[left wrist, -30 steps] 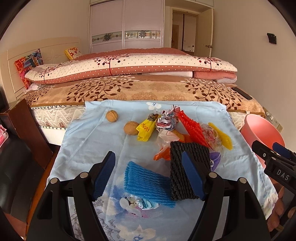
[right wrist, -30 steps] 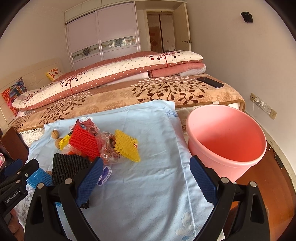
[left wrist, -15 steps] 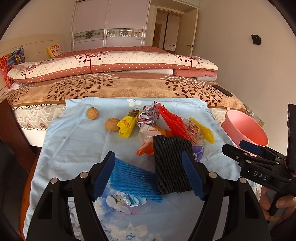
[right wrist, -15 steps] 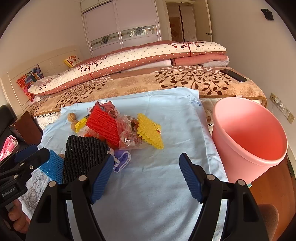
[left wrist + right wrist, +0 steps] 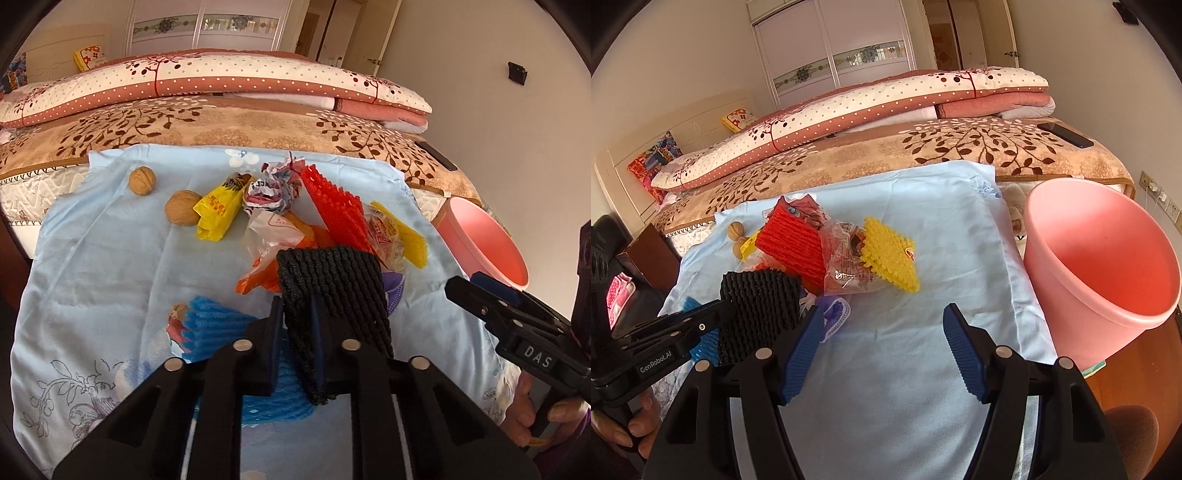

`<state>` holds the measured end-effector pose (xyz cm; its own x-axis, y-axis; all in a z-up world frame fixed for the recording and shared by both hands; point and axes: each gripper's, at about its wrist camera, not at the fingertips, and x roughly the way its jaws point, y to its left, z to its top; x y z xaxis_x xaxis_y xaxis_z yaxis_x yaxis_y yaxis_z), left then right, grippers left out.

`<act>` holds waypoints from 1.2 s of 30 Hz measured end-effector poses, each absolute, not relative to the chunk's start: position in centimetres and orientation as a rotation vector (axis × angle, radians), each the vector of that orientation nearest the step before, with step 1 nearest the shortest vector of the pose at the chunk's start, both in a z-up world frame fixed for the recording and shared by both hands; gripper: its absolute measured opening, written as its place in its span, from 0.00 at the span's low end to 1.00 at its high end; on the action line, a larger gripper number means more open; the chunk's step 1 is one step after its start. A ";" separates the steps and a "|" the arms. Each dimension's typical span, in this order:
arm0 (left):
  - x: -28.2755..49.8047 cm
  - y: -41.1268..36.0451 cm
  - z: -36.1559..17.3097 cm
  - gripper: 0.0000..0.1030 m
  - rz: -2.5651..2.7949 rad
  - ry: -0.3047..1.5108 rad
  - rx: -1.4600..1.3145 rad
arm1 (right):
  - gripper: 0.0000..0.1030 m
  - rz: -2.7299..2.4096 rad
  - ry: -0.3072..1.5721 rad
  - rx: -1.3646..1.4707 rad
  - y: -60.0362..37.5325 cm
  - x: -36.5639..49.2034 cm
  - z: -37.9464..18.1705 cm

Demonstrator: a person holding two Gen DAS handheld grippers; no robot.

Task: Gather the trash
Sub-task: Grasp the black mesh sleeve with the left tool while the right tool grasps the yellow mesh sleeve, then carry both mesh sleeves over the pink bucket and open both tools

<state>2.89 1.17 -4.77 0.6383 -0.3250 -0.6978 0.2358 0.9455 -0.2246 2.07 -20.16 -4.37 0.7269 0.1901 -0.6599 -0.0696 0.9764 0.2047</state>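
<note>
L gripper (image 5: 295,328) clenched on black net (image 5: 332,291) | R gripper (image 5: 882,354) released | cloth (image 5: 905,369) ahead bare

Left tongs (image 5: 295,332) clamped together; right tongs (image 5: 882,350) spread wide.

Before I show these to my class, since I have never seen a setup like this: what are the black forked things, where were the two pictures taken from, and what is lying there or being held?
They are not robot arms. A person holds a hand-held gripper in each hand, and each carries a camera looking along its two fingers, so each picture is one gripper's own view.

In the left one's view, the left hand-held gripper is shut on a black foam net. In the right one's view, the right hand-held gripper is open and holds nothing.

On the blue cloth in front of a bed lie a red net, a yellow net, a blue net, wrappers and two walnuts. A pink bucket stands beside the cloth, probably for the trash.
</note>
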 end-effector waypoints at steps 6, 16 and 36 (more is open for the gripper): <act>1.7 1.2 -3.3 0.10 -0.370 0.770 -0.135 | 0.55 0.180 0.754 0.239 -21.1 3.7 -3.9; 0.8 2.7 -1.0 0.09 -0.368 0.715 -0.165 | 0.33 0.200 0.811 0.169 -19.3 7.3 -5.1; 0.8 0.2 2.7 0.09 -0.416 0.619 -0.159 | 0.08 0.178 0.701 0.278 -24.1 5.0 -1.4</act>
